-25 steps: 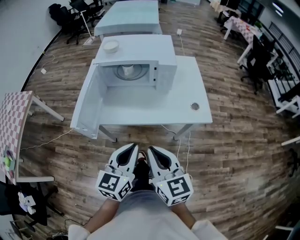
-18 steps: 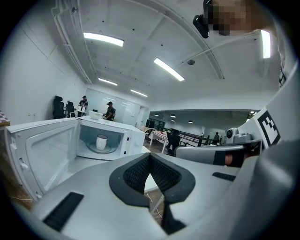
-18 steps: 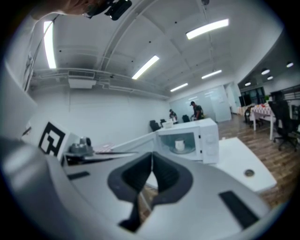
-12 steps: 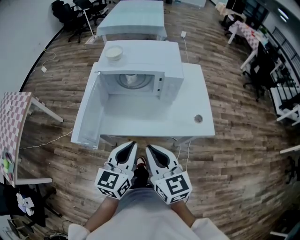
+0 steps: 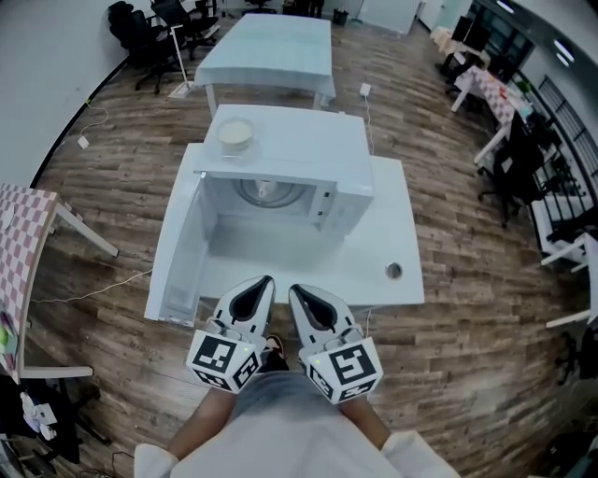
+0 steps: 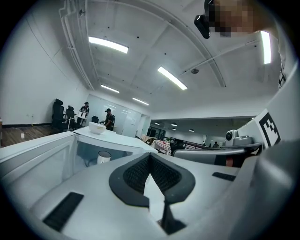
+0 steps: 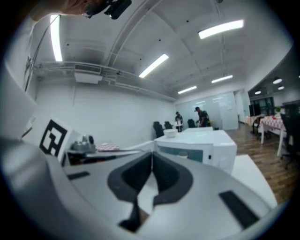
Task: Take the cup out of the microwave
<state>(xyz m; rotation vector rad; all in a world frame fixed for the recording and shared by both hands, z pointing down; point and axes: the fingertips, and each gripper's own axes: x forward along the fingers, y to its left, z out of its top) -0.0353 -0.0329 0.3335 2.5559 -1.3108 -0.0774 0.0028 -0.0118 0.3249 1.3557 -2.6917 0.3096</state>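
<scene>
A white microwave (image 5: 299,159) stands on a white table (image 5: 378,219) with its door (image 5: 182,247) swung wide to the left. Inside, a white cup (image 5: 264,191) stands upright on the turntable; the left gripper view shows the cup (image 6: 104,157) through the opening. My left gripper (image 5: 264,280) and right gripper (image 5: 295,290) are held side by side just short of the table's front edge, both pointing at the microwave. The left gripper (image 6: 150,157) and the right gripper (image 7: 152,154) are both shut, with nothing between their jaws.
A white bowl (image 5: 234,133) rests on top of the microwave. A small round fitting (image 5: 393,271) sits in the table's right part. Another table (image 5: 271,47) stands behind, office chairs (image 5: 140,28) at the far left, and a checkered table (image 5: 23,233) at the left edge.
The table and microwave have drawn nearer in the head view as both grippers moved forward together toward the front edge. Both jaws stayed shut.
</scene>
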